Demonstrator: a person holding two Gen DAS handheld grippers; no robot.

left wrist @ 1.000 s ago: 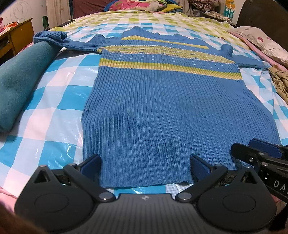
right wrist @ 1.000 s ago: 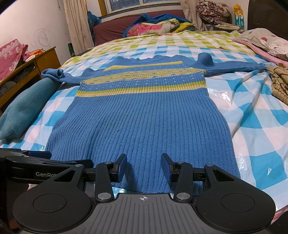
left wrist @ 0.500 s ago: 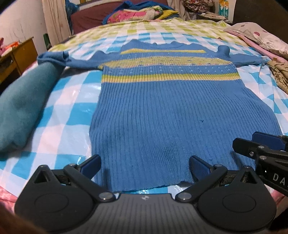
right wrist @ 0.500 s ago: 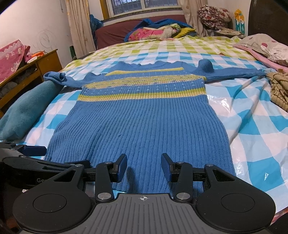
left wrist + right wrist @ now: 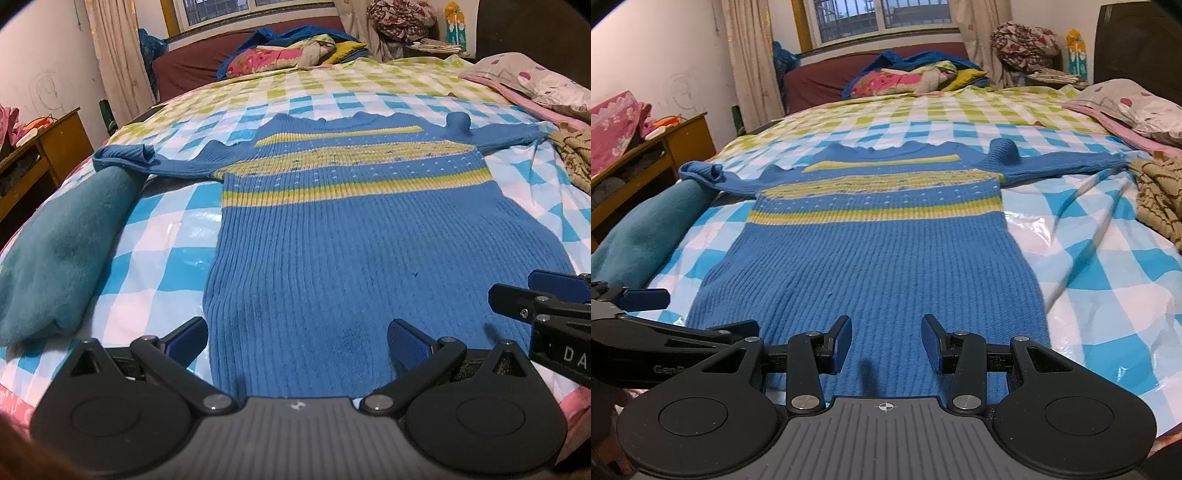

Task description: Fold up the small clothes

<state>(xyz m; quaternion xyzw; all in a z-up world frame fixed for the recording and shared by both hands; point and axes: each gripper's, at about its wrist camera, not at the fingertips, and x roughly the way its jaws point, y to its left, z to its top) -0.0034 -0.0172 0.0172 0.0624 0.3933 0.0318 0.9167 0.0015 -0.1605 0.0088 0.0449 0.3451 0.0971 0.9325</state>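
A blue ribbed sweater [image 5: 354, 251] with yellow stripes lies flat on the checked bed, sleeves spread out; it also shows in the right wrist view [image 5: 879, 251]. My left gripper [image 5: 297, 338] is wide open at the hem's left part, low over the knit. My right gripper [image 5: 885, 341] is open, less wide, over the hem's right part. Neither holds cloth. The right gripper also shows at the right edge of the left wrist view [image 5: 546, 306]; the left gripper shows at the left edge of the right wrist view [image 5: 646, 317].
A teal folded cloth [image 5: 62, 254] lies left of the sweater. A brown knit garment [image 5: 1160, 199] and a pillow [image 5: 1137, 107] lie at the right. A wooden cabinet [image 5: 679, 144] stands left of the bed. Piled clothes [image 5: 916, 77] sit at the far end.
Both grippers have dropped lower and pitched up at the hem; the views now take in more of the room and window. The sweater has not moved and jaw widths are unchanged.
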